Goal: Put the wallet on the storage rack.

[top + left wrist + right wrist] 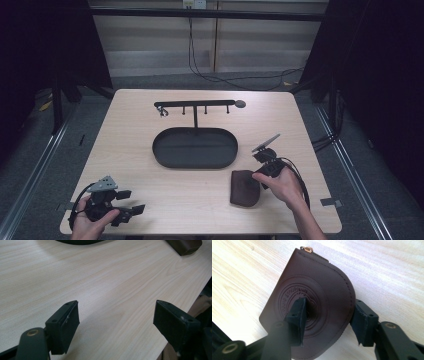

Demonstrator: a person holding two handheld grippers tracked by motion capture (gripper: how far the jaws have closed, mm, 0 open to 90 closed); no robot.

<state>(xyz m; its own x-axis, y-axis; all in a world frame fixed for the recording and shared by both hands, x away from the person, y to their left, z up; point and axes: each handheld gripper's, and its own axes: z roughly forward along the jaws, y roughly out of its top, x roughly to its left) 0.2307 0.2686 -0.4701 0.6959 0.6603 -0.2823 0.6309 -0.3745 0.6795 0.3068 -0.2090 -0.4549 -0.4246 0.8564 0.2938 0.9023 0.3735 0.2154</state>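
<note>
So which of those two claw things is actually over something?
The right gripper, jaws open, one over the brown leather pouch, one beside its edge. The left gripper hangs open above bare table.

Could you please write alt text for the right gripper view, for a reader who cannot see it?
The right gripper is open over a dark brown leather pouch lying flat on a light wooden table, one black jaw over its embossed round emblem and the other just past its curved edge. A small gold zipper pull sits at the pouch's far corner.

Smooth embossed leather pouch (312, 307), pale wood-grain table (150, 195), matt tray (195, 148)
</note>
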